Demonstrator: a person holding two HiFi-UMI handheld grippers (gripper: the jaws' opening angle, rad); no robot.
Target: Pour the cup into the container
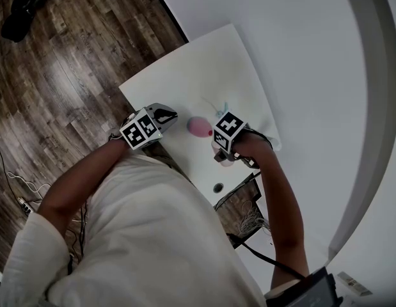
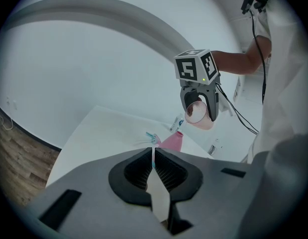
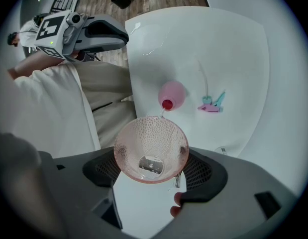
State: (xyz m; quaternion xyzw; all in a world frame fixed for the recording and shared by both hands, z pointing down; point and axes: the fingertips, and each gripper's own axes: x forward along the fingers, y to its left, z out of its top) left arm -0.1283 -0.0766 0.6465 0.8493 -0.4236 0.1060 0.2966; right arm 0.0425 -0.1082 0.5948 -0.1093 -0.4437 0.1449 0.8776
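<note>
Right gripper view: the right gripper [image 3: 151, 167] clamps the tilted cup [image 3: 151, 146], with the container [image 3: 171, 94] just beyond its jaws. Tilt gently toward the narrow mouth (easily missed, I judge). The left gripper [image 2: 154, 164] is closed and empty.

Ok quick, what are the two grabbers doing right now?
Left gripper: shut, holding nothing.
Right gripper: shut on the pink cup.

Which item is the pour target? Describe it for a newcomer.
On the white table, look past the lip of the tilted cup. The container is the rounded pink bottle with a narrow red mouth; the pink-and-teal piece beside it is flat and trails a thin strand.
</note>
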